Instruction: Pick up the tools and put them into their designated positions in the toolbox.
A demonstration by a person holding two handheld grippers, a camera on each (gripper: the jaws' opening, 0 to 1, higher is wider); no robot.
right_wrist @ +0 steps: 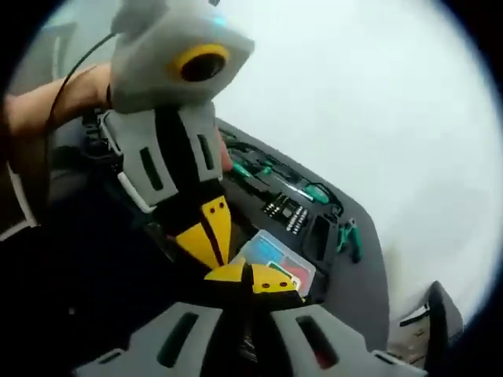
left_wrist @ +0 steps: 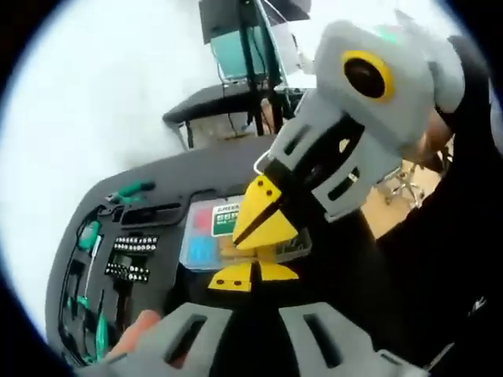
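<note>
Both grippers met over the clear parts case (left_wrist: 206, 233) in the toolbox (left_wrist: 118, 259): the left gripper (left_wrist: 253, 276) and the right gripper (right_wrist: 253, 279) looked closed. Crowded tips risked knocking the case askew.

One toolbox (left_wrist: 78, 228), one clear plastic case (left_wrist: 206, 236), two tools (left_wrist: 253, 276).

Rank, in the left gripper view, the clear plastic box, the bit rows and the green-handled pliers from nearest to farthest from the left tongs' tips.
1. Clear plastic box: just beyond the yellow tips of the left tongs, in the toolbox.
2. Bit rows: further left, mid-tray.
3. Green-handled pliers: farthest, on the toolbox's far upper edge.
</note>
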